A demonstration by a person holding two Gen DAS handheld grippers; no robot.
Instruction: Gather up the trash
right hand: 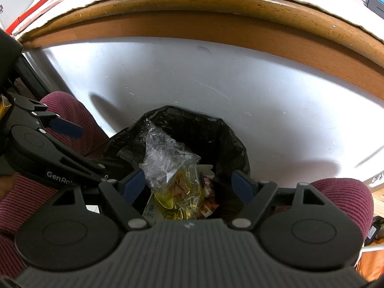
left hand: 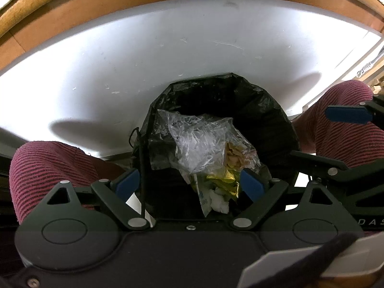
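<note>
Crinkly clear plastic bag (left hand: 204, 141) w/ scraps atop the black bin liner (left hand: 259, 110): light, soft, slippery, so pinch the bunched top; left gripper (left hand: 189, 183) & right gripper (right hand: 189, 183) jaws both apart, holding nothing.

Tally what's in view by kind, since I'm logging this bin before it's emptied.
Black bin liners: 1
Clear plastic bags: 1
Yellow foil wrappers: 1
White printed packets: 1
Grippers, jaws open: 2, left and right
Total: 6
</note>
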